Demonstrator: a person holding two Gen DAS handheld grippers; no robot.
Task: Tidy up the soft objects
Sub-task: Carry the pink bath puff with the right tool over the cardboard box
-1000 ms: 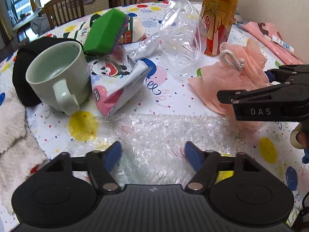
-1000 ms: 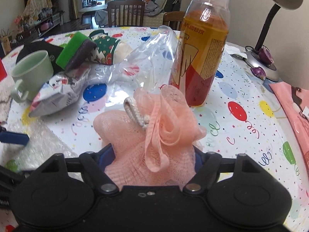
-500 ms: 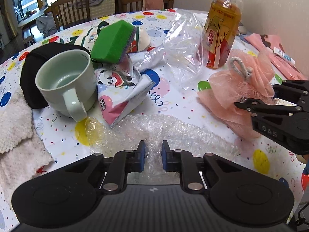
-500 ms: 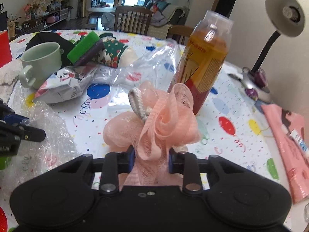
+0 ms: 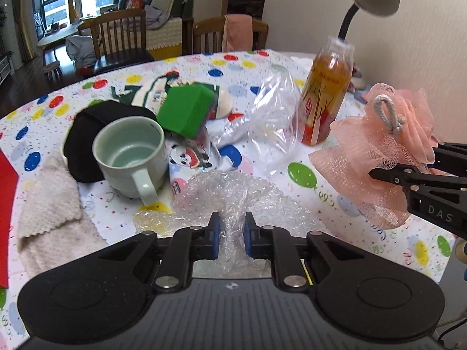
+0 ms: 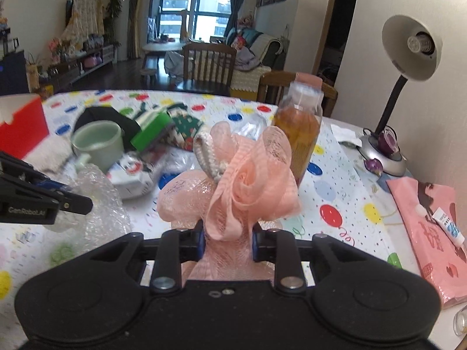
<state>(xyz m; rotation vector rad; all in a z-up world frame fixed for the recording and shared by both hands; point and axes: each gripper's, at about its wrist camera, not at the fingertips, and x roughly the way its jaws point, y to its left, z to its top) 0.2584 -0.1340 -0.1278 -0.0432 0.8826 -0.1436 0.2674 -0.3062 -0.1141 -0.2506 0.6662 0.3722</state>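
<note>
Pinching bubble wrap (image 5: 233, 195) between nearly closed blue pads, left gripper (image 5: 230, 234) sits low over the table (image 5: 350, 245); right gripper (image 6: 227, 240) clamps pink bath pouf (image 6: 242, 180), raised beside tea bottle (image 6: 299, 134).

1. Left gripper (image 5: 230, 234): jaws drawn close, blue pads (image 5: 215, 236) pinching a bunched neck of bubble wrap (image 5: 233, 192); a narrow gap shows between the pads.
2. Right gripper (image 6: 227, 240): jaws clamped on the base of the pink mesh pouf (image 6: 236, 180), held clear of the worktop.
3. Right gripper sits to the right of the left, fingers pointing leftward in the left wrist view.
</note>
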